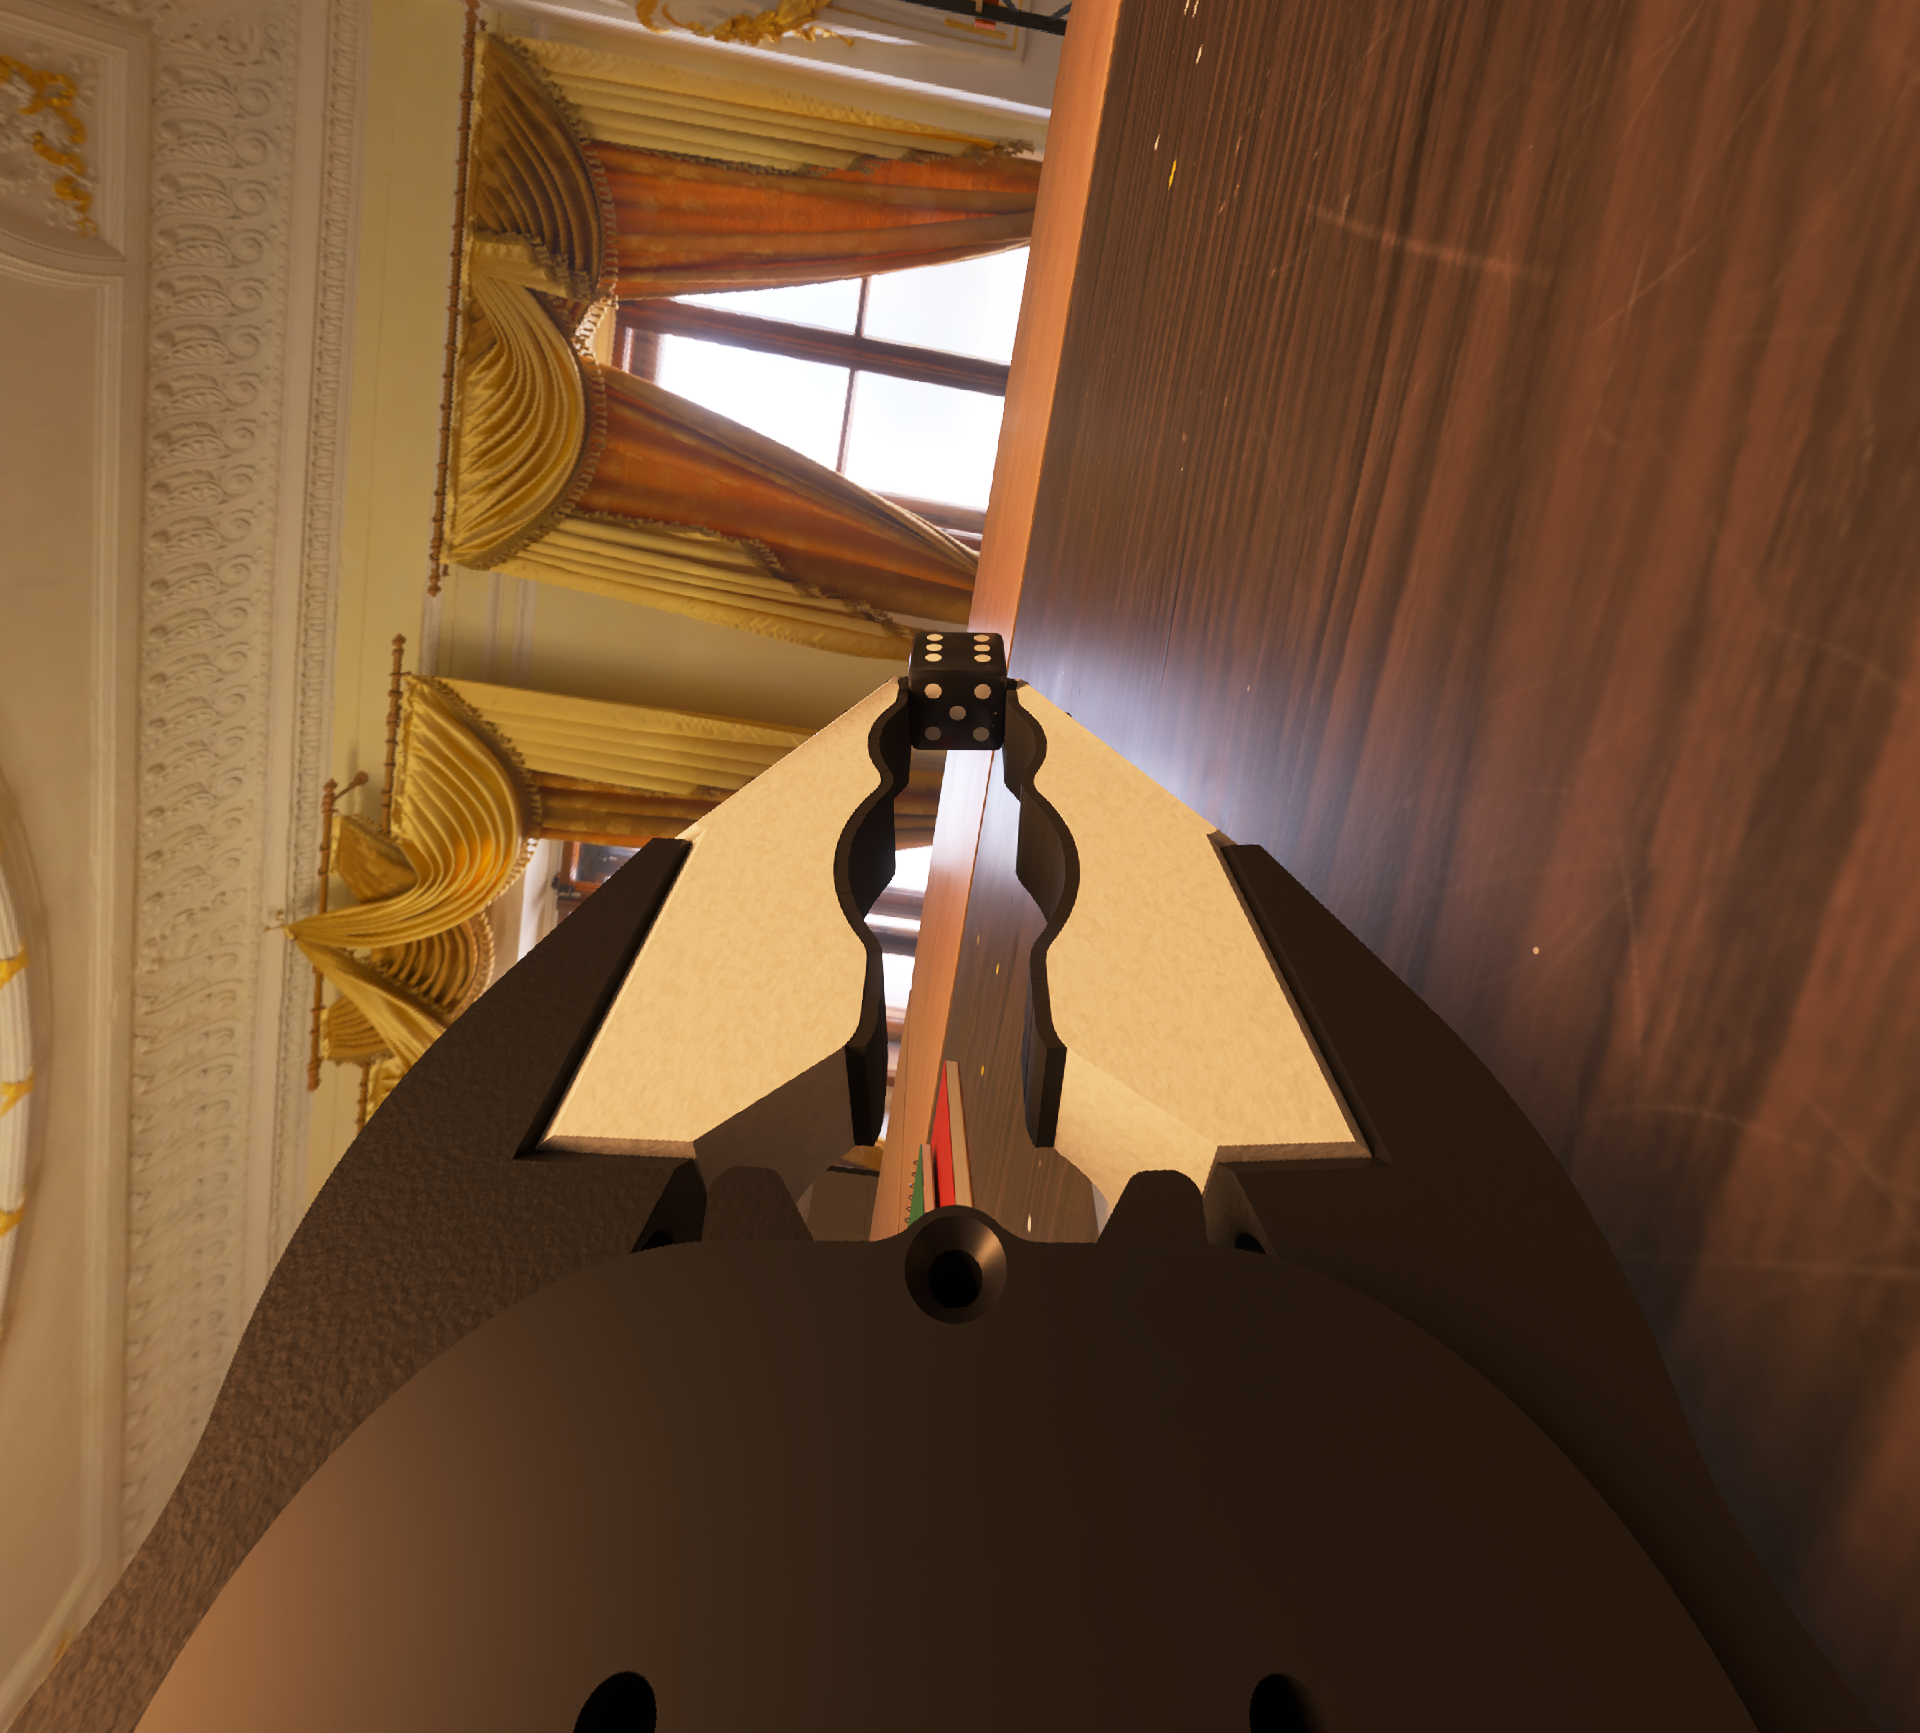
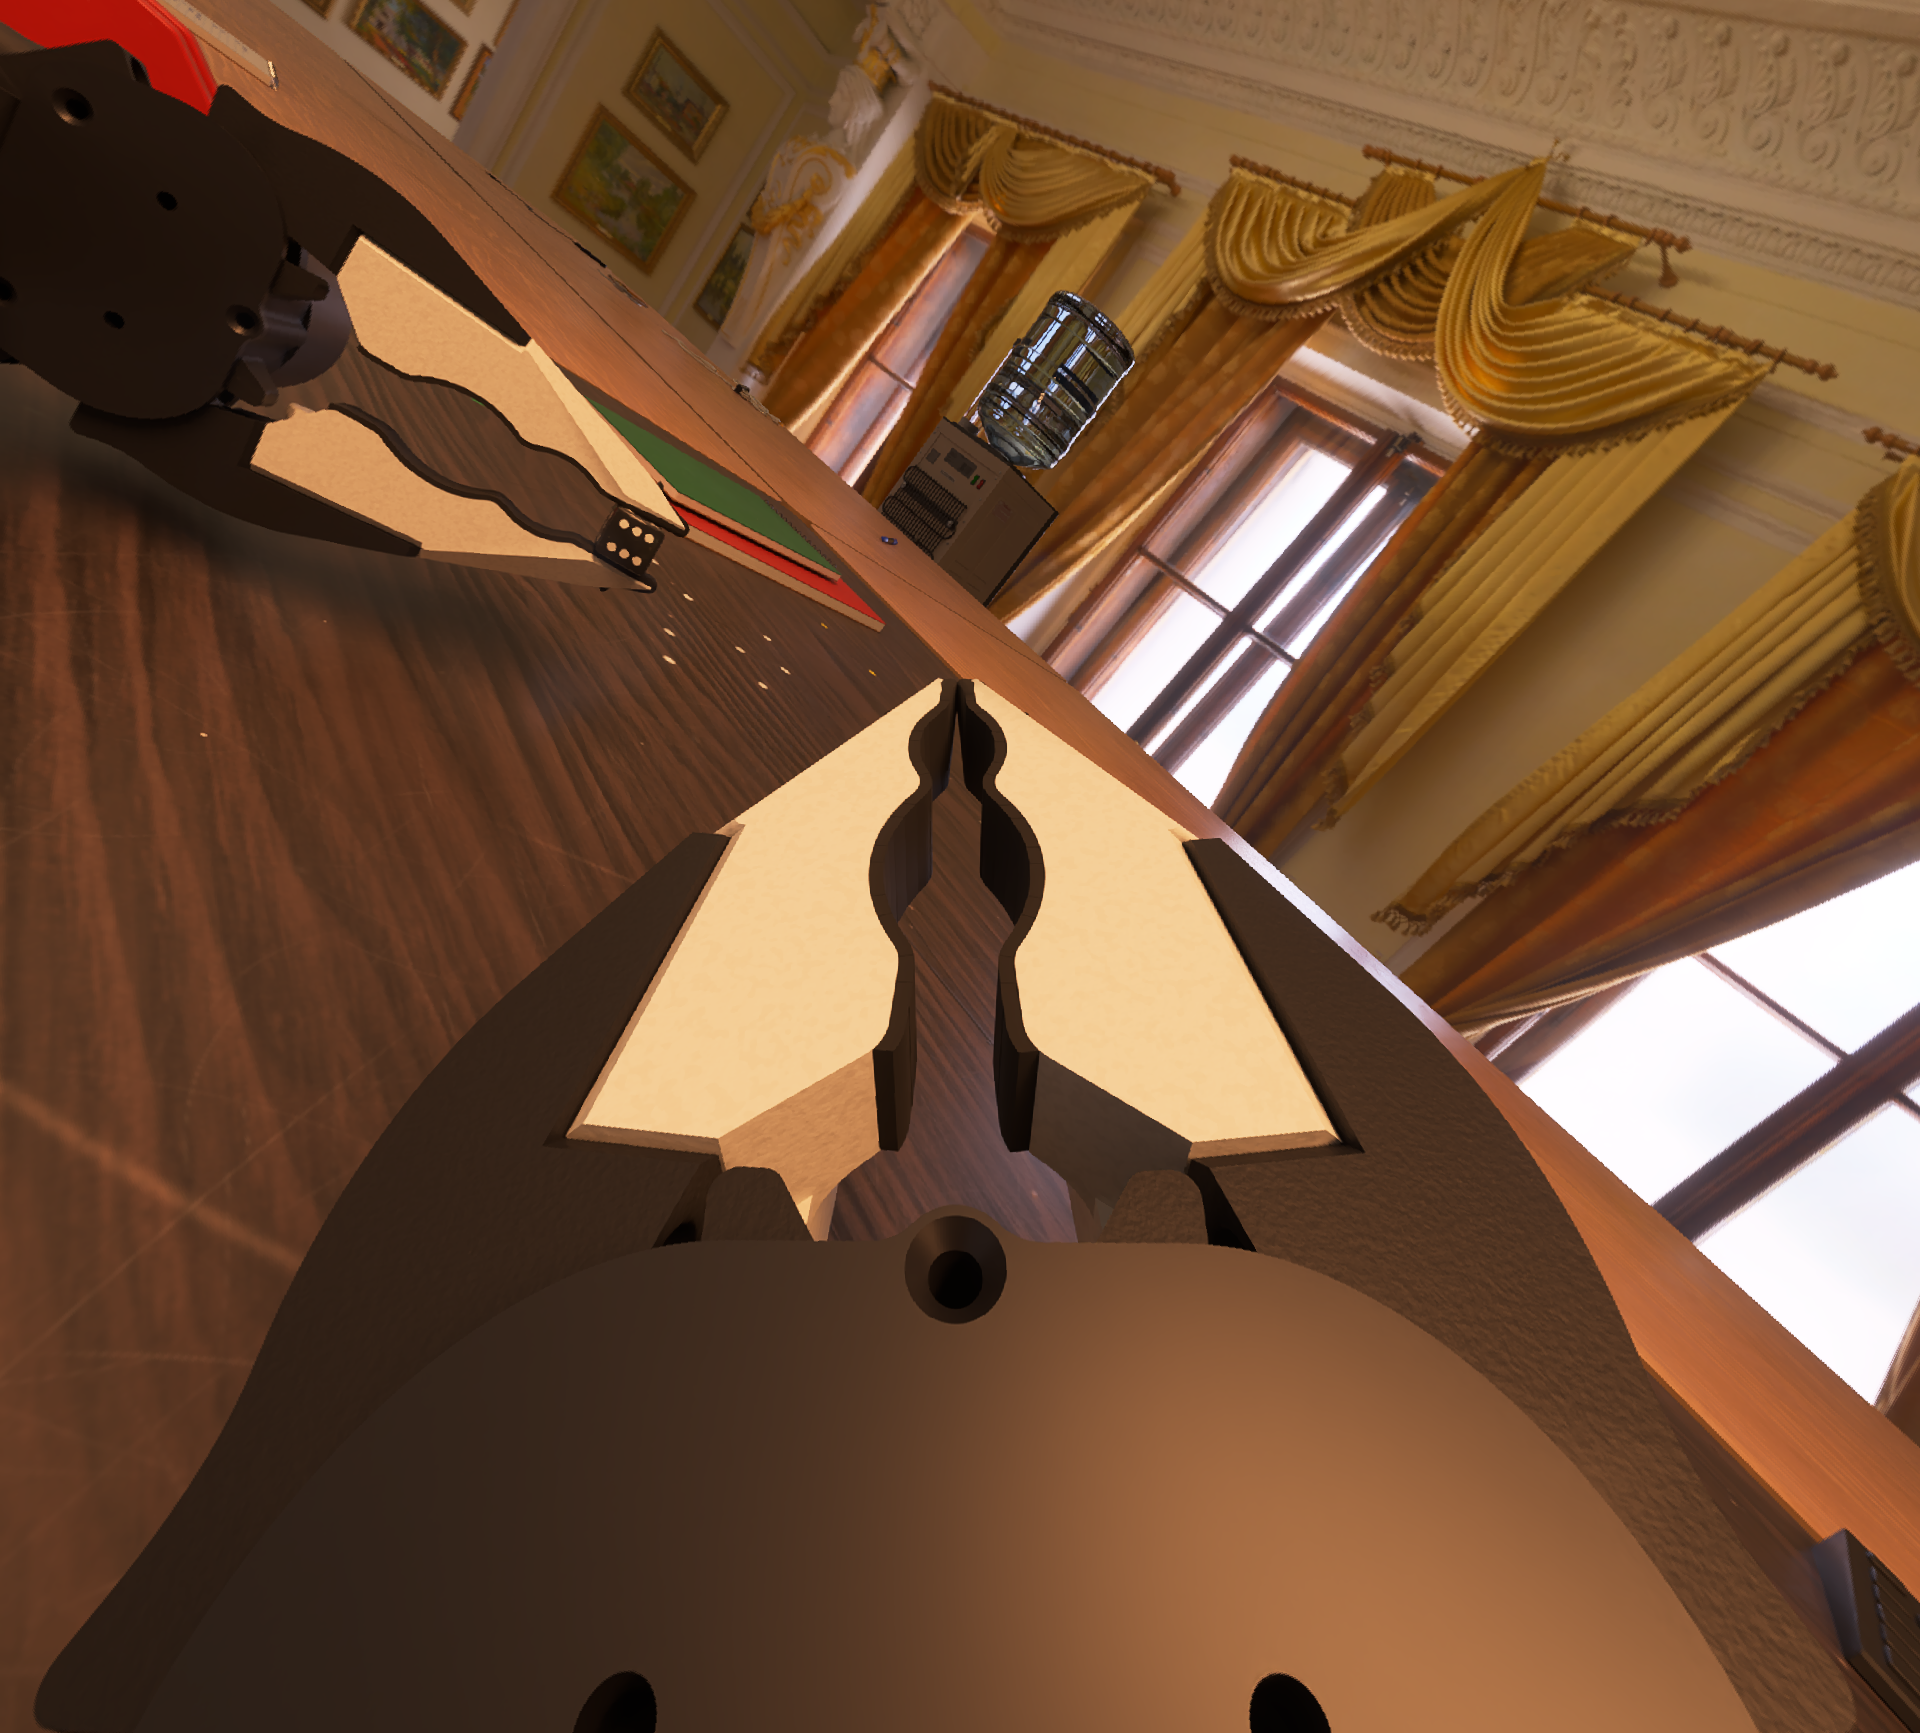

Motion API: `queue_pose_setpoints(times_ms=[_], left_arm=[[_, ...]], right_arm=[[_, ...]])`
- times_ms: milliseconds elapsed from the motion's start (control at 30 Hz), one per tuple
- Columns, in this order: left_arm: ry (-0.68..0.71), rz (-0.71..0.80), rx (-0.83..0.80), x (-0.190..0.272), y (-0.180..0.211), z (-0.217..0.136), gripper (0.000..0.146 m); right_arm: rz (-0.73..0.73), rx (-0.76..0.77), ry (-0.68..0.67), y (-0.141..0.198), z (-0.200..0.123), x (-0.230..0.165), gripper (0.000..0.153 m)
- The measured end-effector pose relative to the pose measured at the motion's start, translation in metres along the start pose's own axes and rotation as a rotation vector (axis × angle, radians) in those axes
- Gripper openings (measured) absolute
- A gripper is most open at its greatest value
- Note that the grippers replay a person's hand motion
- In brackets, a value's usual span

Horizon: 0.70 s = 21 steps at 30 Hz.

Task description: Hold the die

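Note:
A black die with white pips sits pinched between the tips of my left gripper, which is shut on it and holds it clear of the dark wooden table. The right wrist view shows the same left gripper from the side at upper left, with the die at its tips just above the table. My right gripper is shut and empty, its tips touching, low over the table near its far edge, to the right of the die.
Flat green and red boards lie on the table beyond the die. A red object sits at the far left. A water dispenser stands past the table edge, before curtained windows.

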State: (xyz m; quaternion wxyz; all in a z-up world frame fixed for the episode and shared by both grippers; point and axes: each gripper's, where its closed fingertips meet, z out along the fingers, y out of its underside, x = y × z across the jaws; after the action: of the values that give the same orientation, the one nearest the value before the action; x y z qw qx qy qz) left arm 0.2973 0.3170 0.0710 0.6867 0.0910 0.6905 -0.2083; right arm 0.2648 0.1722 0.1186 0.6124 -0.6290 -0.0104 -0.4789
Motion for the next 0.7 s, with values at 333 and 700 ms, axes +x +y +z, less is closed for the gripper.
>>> queue_pose_setpoints(times_ms=[333,700], left_arm=[[-0.004,0.005,0.001,-0.001,0.000,0.000,0.016],[-0.010,0.057,-0.052,-0.002,0.009,0.001,0.016]], right_arm=[[0.313,-0.026,-0.053,-0.007,-0.004,0.031,0.000],[0.538,-0.925,-0.080,0.143,-0.140,0.247,0.000]])
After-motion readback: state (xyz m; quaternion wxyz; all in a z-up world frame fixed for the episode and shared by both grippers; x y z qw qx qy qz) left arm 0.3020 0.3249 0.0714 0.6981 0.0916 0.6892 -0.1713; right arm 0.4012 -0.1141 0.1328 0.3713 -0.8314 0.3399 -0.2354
